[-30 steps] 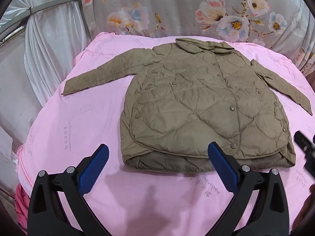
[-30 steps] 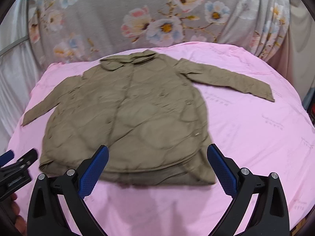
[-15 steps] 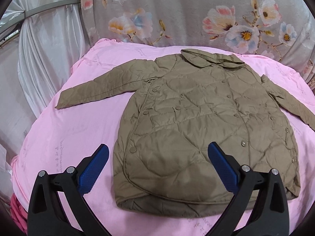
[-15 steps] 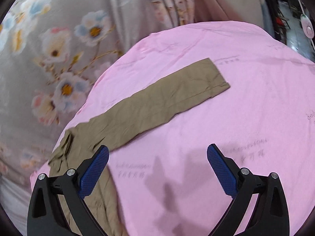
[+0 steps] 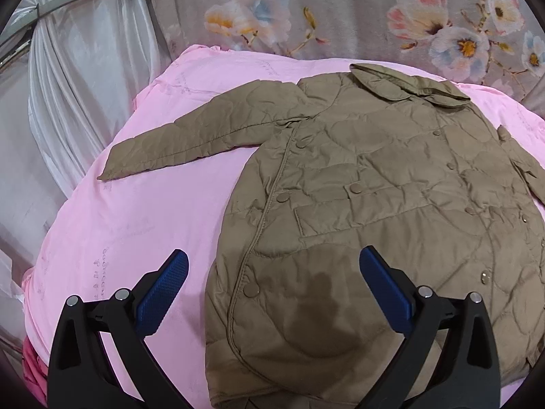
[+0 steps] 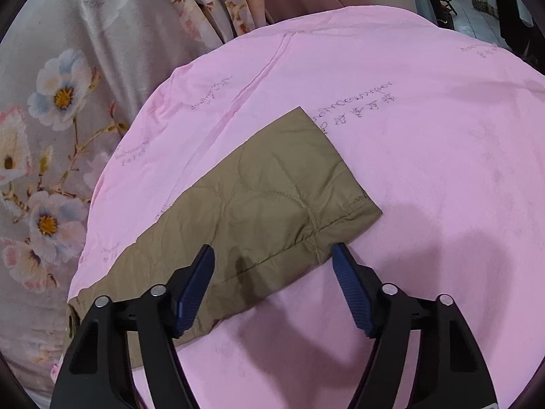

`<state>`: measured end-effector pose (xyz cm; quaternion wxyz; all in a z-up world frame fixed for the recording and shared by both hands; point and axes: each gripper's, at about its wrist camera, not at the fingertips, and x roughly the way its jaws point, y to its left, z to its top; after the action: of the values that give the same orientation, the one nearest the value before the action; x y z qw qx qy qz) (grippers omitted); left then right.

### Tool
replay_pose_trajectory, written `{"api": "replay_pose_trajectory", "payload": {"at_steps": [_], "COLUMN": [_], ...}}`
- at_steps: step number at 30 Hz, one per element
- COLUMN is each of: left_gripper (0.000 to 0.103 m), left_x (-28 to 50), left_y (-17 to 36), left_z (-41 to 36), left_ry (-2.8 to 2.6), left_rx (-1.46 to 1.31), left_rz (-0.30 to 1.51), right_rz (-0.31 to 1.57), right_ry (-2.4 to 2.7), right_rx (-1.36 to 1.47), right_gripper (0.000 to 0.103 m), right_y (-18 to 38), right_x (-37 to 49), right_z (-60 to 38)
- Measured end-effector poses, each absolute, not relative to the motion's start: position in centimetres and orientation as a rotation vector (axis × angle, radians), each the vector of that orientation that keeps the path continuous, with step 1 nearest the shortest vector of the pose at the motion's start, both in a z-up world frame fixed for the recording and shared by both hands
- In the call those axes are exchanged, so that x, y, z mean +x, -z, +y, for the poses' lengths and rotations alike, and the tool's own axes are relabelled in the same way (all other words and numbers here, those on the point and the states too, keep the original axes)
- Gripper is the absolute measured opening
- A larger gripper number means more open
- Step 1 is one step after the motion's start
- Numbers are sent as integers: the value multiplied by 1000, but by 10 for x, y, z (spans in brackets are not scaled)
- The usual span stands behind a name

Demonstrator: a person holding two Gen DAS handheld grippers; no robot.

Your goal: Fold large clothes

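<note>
Now the right gripper sits low over the cuff end of the jacket's right sleeve, where half a second ago it looked down on that sleeve from well above; its fingers have narrowed but stay spread, bracketing the sleeve's near edge with nothing pinched. By my reading, the sleeve fold is about to begin — the first step of the task, with no fold made yet.

Meanwhile the left gripper has drifted in over the lower left front of the khaki quilted jacket, jaws wide apart and empty, its shadow falling on the fabric just below.

Laid flat and buttoned, the jacket rests on the pink sheet, collar toward the floral curtain, left sleeve stretched out toward the sheet's left edge.

As for room, the right cuff lies well inside the sheet, with bare pink beyond it and on the near side — open space for a sweep inward across the body. On the left, the sleeve tip comes near the edge where the white drape hangs, so room there is tighter.
</note>
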<state>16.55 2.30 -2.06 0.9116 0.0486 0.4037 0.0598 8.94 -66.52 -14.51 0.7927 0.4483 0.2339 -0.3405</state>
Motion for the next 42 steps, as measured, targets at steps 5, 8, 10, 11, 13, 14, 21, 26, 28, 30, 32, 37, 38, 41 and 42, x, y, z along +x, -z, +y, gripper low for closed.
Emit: {"api": "replay_pose_trajectory", "payload": {"at_steps": [5,8,10,11,13,14,21,26,28,30,32,37,38,41,42], "left_gripper": [98,98,98,98,98,98,98,98,98,98,98,98,98,98,98], "left_x": [178,183,186,187,191,192,195,199,202,206,209,207,207,210,211], "left_y": [30,32,32,31,31,30,21,14,11,10,9,6,8,14,16], "left_z": [27,28,29,30,31,31,38,47,50,52,53,57,58,59,57], "left_ry": [-139,-146,-153,-155,-162,-164,-171,-176,-172,-159,-143,-121,-117,-106,-100], "left_rx": [90,92,91,90,83,75,37,11,-3,-17,-30,-31,-36,-67,-76], "left_rz": [854,858,852,850,846,844,828,815,811,811,814,795,798,819,824], "right_rz": [466,356,295,274,239,233,312,425,472,518,529,517,543,695,725], "right_ry": [757,697,606,557,443,386,-54,-239,-290,-334,-311,25,84,159,161], "right_rx": [927,845,759,699,560,503,268,119,102,106,93,9,-8,13,39], "right_gripper": [8,5,5,5,5,5,2,2,2,2,8,57,61,62,62], "right_y": [135,95,55,33,-11,-27,-68,-38,-21,-3,9,24,30,54,63], "right_x": [95,98,108,115,130,137,202,239,248,254,251,241,241,249,250], "right_z": [-669,-650,-620,-600,-549,-525,-340,-222,-192,-171,-165,-225,-242,-294,-306]}}
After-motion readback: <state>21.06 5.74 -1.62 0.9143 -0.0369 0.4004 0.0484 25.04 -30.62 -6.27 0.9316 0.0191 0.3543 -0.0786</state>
